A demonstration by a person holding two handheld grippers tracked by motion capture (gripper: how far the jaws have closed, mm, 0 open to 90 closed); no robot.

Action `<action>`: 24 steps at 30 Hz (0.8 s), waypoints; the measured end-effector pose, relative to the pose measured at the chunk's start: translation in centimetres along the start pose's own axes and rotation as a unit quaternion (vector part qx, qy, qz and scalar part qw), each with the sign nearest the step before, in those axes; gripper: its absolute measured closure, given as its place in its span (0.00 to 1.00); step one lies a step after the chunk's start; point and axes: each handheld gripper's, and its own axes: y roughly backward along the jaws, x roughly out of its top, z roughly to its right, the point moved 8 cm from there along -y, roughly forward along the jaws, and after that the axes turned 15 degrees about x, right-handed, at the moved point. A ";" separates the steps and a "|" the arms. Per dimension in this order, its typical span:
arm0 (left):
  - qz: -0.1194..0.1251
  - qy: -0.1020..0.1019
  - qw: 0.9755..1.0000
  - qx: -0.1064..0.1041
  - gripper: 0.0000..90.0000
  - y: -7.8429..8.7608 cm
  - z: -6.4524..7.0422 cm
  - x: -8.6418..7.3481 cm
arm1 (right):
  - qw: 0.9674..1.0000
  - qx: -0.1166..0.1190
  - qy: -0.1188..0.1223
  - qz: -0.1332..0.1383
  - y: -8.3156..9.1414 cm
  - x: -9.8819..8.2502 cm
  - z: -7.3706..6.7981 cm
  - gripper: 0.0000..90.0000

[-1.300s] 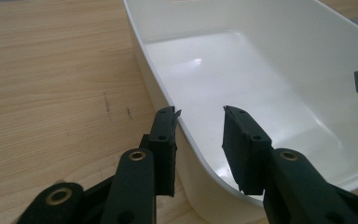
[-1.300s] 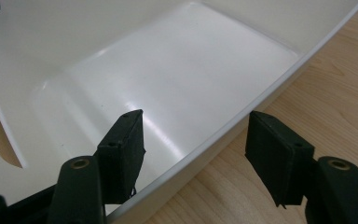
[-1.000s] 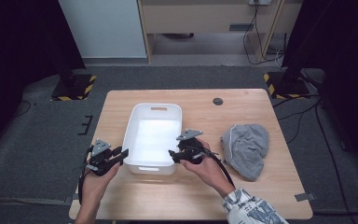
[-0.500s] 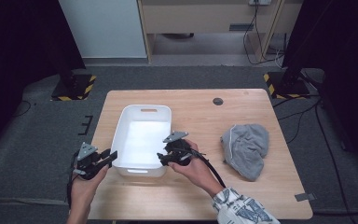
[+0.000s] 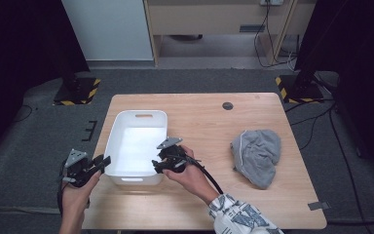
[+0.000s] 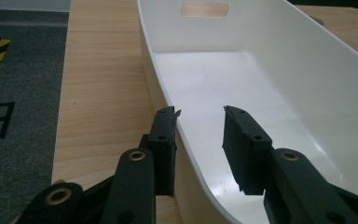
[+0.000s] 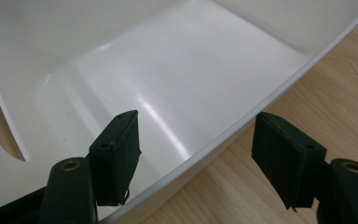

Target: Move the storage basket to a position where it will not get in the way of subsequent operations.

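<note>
White tub (image 5: 135, 146) sits at centre-left of the high view, on the left part of the table (image 5: 209, 117), its cut-out handle at the far end. The left hand-held gripper (image 5: 99, 163) is at the tub's near left corner; in the left gripper view (image 6: 199, 135) its jaws straddle the tub's side wall, one pad outside and touching the rim, the other inside and standing clear of it, so they are apart, not clamped. The right hand-held gripper (image 5: 157, 163) is at the near right corner. In the right gripper view (image 7: 196, 156) its jaws have just been opening, with the rim running between them and neither pad touching. A crumpled grey cloth (image 5: 257, 155) lies well apart, toward the right of the frame.
</note>
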 end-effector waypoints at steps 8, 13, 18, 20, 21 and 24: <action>0.004 -0.004 1.000 0.000 0.68 0.0 0.1 0.0 | 1.000 0.004 0.008 0.002 0.5 0.0 -0.3 0.35; -0.002 -0.015 1.000 -0.001 0.68 -0.1 0.4 -0.3 | 1.000 0.006 0.011 -0.001 0.9 -0.1 -0.2 0.37; -0.010 -0.026 1.000 0.010 0.69 0.0 0.7 -0.5 | 1.000 0.005 0.006 -0.005 1.1 -0.2 0.0 0.41; -0.014 -0.029 0.999 0.015 0.70 0.0 0.6 -0.7 | 1.000 0.007 0.002 -0.005 1.0 -0.2 0.0 0.41; -0.014 -0.027 0.999 0.015 0.71 -0.1 0.6 -0.7 | 1.000 0.006 0.003 -0.005 1.0 -0.2 0.0 0.41; -0.021 -0.033 0.999 0.015 0.72 -0.3 0.6 -1.0 | 1.000 0.007 -0.002 -0.009 0.9 -0.3 0.0 0.42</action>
